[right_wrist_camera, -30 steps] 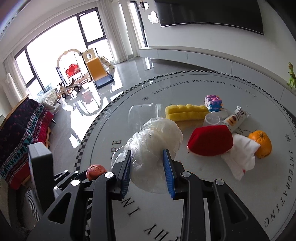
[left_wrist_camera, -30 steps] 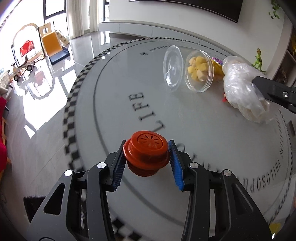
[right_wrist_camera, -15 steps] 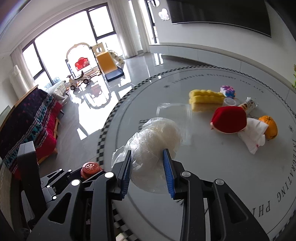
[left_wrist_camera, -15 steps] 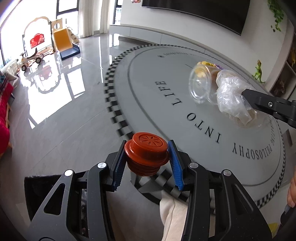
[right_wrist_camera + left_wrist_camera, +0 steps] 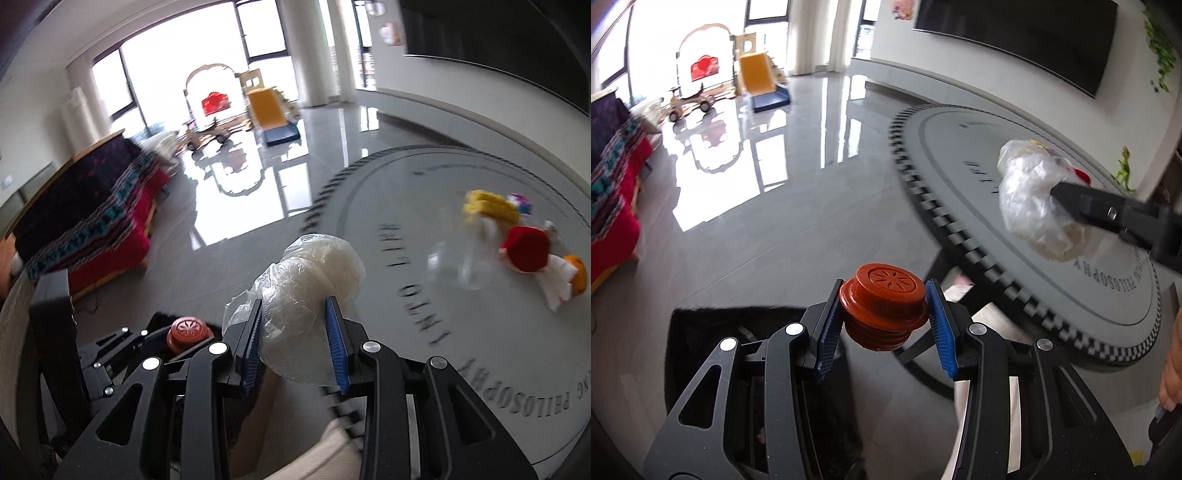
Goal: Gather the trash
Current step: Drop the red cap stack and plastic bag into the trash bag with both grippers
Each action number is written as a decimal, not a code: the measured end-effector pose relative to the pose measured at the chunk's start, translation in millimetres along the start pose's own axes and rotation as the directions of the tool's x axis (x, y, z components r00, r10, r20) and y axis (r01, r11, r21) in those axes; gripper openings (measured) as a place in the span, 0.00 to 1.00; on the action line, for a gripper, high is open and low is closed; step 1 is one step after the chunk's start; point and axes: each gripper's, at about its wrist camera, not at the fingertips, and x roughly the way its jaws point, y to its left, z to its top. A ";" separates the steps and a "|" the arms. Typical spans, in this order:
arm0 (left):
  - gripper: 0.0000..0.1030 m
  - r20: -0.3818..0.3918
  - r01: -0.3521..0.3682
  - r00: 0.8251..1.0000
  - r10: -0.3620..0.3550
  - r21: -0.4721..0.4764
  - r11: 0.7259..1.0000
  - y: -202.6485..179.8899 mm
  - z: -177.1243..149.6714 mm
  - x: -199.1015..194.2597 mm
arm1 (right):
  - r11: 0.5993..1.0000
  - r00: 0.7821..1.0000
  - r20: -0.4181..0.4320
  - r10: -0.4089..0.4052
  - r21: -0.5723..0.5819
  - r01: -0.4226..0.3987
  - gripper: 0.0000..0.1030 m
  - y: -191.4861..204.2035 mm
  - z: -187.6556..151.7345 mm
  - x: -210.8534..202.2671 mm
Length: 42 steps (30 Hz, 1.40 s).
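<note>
My left gripper point(image 5: 884, 325) is shut on an orange-brown screw cap point(image 5: 884, 301) and holds it in the air past the table's edge, above a black bin point(image 5: 713, 354) on the floor. My right gripper point(image 5: 295, 336) is shut on a crumpled clear plastic bag point(image 5: 306, 291) and holds it over the table's near edge. The bag also shows in the left wrist view point(image 5: 1030, 199), at the right, above the table. The cap and left gripper show low left in the right wrist view point(image 5: 190, 330).
A round grey table point(image 5: 461, 332) with a checkered rim and lettering carries a yellow sponge point(image 5: 487, 206), a red pouch point(image 5: 526, 249), a white cloth point(image 5: 557, 282), an orange fruit point(image 5: 580, 273) and a clear cup point(image 5: 454, 266). A sofa with a dark blanket point(image 5: 85, 221) stands left. Glossy floor lies beyond.
Both grippers have drawn back from the table toward the floor side, each keeping its load. The left gripper with the cap is now above the black bin.
</note>
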 end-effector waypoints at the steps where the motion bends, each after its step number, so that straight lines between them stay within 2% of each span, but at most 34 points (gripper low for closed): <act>1: 0.42 0.000 -0.009 1.000 0.009 -0.011 1.000 6.1 -2.5 -1.9 | 1.000 1.000 -0.016 0.017 -0.020 -0.017 0.33 11.9 -3.0 5.4; 11: 0.42 -0.034 -0.124 0.992 0.121 -0.123 0.985 69.7 -48.0 -21.0 | 0.984 0.987 -0.110 0.114 -0.127 -0.127 0.33 85.8 -21.7 36.6; 19: 0.42 -0.117 -0.239 0.969 0.217 -0.235 0.942 120.3 -99.4 -39.0 | 0.952 0.961 -0.203 0.188 -0.204 -0.229 0.33 142.6 -40.4 63.0; 20: 0.42 -0.134 -0.251 0.966 0.223 -0.250 0.935 126.9 -106.1 -39.8 | 0.947 0.958 -0.214 0.192 -0.215 -0.238 0.36 147.7 -42.6 65.6; 21: 0.44 -0.148 -0.255 0.964 0.222 -0.262 0.931 130.6 -110.9 -40.4 | 0.943 0.953 -0.233 0.193 -0.226 -0.246 0.40 152.6 -44.6 68.9; 23: 0.90 -0.165 -0.290 0.954 0.252 -0.284 0.914 139.5 -118.1 -43.6 | 0.944 0.947 -0.269 0.175 -0.228 -0.239 0.65 158.4 -49.2 76.2; 24: 0.94 -0.160 -0.329 0.942 0.294 -0.287 0.900 142.6 -120.8 -47.4 | 0.949 0.950 -0.263 0.168 -0.219 -0.229 0.66 158.4 -51.2 76.6; 28: 0.94 -0.158 -0.348 0.936 0.314 -0.298 0.889 145.9 -126.4 -56.1 | 0.956 0.950 -0.262 0.172 -0.189 -0.225 0.66 151.1 -54.1 74.4; 31: 0.94 -0.155 -0.337 0.941 0.302 -0.315 0.887 148.5 -124.1 -57.7 | 0.958 0.952 -0.243 0.184 -0.173 -0.229 0.66 147.1 -51.0 68.7; 42: 0.94 -0.152 -0.305 0.951 0.270 -0.304 0.902 139.5 -118.4 -56.3 | 0.962 0.952 -0.231 0.202 -0.136 -0.237 0.68 132.7 -52.4 60.9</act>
